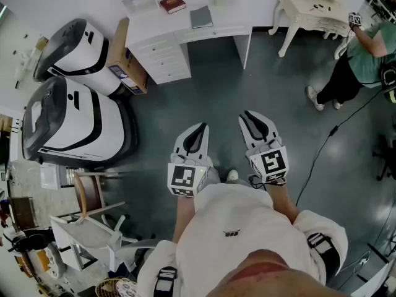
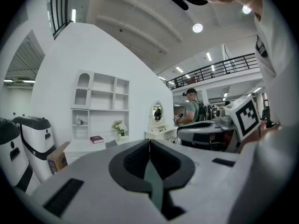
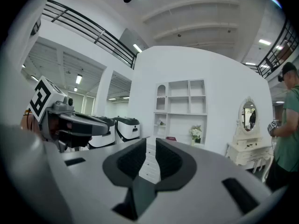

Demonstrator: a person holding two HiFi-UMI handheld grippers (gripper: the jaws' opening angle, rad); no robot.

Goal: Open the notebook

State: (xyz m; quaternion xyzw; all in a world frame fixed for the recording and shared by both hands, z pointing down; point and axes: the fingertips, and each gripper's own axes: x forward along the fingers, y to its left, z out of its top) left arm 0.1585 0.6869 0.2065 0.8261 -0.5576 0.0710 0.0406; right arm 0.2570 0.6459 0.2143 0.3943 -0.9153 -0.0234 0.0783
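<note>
Approach: left claw [image 1: 200,129] pressed together, right claw [image 1: 249,116] slightly spread, both empty. Notebook [image 1: 201,17] lies well ahead on the table [image 1: 154,26], near a red book [image 1: 172,4]; likely hazard: opening the wrong one.

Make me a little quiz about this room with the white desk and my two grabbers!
1. True or false: the flat grey notebook lies on the white desk.
2. Which one has its jaws slightly apart, with nothing between them? A: the left gripper. B: the right gripper.
3. Fill in: the small book lying near the notebook is dark ___.

Key: 1 true; 2 B; 3 red.
</note>
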